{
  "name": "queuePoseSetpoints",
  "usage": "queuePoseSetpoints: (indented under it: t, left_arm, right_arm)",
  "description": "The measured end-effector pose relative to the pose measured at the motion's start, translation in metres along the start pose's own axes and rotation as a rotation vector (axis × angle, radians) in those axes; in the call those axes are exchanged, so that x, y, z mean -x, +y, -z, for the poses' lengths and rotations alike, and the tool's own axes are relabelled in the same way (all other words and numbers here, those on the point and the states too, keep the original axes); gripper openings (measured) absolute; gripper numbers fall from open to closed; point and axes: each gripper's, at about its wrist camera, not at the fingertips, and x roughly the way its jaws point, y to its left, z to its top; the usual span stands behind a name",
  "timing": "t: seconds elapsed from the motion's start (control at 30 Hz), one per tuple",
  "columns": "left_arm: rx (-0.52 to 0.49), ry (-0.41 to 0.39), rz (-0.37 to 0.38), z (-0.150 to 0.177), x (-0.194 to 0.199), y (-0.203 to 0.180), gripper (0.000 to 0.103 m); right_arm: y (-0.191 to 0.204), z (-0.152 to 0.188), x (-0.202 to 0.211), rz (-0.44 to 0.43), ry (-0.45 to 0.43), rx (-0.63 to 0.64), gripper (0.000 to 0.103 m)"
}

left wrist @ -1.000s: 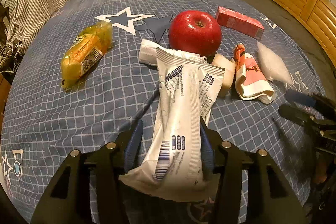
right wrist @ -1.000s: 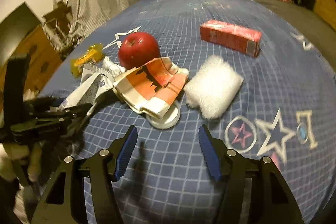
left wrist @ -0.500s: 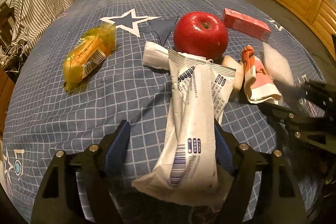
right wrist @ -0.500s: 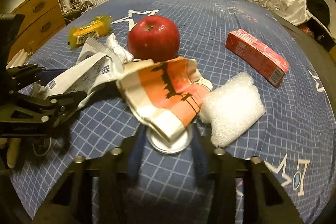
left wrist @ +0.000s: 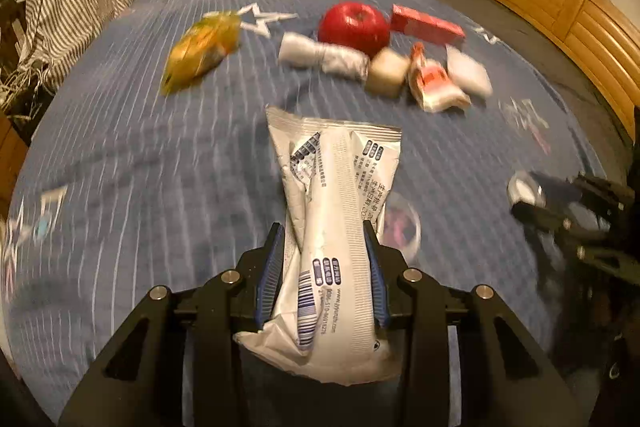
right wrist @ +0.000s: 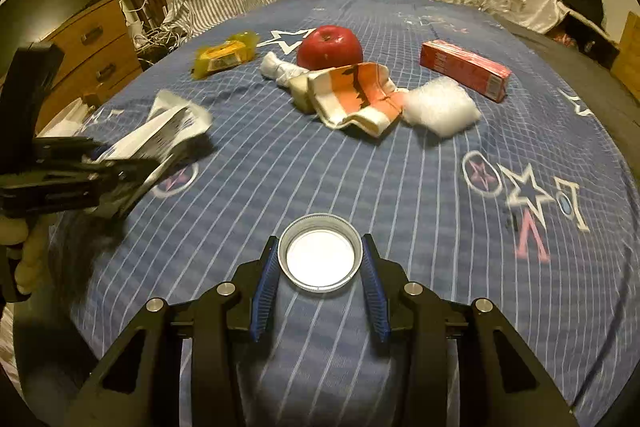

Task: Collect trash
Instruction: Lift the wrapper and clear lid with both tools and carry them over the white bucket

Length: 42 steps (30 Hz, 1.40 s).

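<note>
My left gripper [left wrist: 323, 229] has a long white printed wrapper [left wrist: 340, 211] between its blue pads; the jaws are closing and press on its sides. The wrapper hangs lifted above the blue star-patterned bedspread [left wrist: 140, 167]. In the right wrist view, my right gripper [right wrist: 320, 243] is shut on a round metal lid [right wrist: 320, 255], white inside, held face up. That view also shows the left gripper [right wrist: 120, 171] with the wrapper [right wrist: 168, 131] at the left. The right gripper [left wrist: 532, 197] and the lid [left wrist: 524, 187] appear at the right edge of the left wrist view.
Farther back on the bed lie a red apple [right wrist: 330, 47], a red carton [right wrist: 466, 69], a yellow packet [right wrist: 224, 55], an orange-and-white paper wrapper [right wrist: 356, 95], a white foam pad [right wrist: 440, 107], a twisted tissue [right wrist: 280, 69] and a beige block [right wrist: 300, 93]. A wooden dresser [right wrist: 92, 43] stands left.
Both grippers have drawn back from the pile. The left one opened wider, then closed on the white wrapper and lifted it. The right one closed on the lid and pulled it from under the orange wrapper.
</note>
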Motion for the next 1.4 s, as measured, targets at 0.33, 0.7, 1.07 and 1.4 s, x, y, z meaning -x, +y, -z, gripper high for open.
queuePoseSetpoints:
  t: [0.33,0.7,1.07,1.4]
  left_arm:
    - [-0.008,-0.022,-0.019,-0.008,0.002,-0.008,0.065]
    - [-0.076,-0.05,-0.028,-0.002,-0.007,-0.032,0.04]
    - [0.013,-0.268,-0.111,0.016,0.057,-0.037,0.036]
    - [0.047,-0.523,-0.169,0.005,0.128,-0.062,0.036]
  right_arm:
    - [0.008,0.01,0.006,0.053,-0.018,-0.002,0.042]
    - [0.014,0.017,0.007,0.098,-0.066,-0.014,0.042]
    - [0.028,0.007,0.051,0.139,-0.256,-0.083,0.041]
    - [0.045,-0.009,0.129,0.221,-0.487,-0.101,0.041]
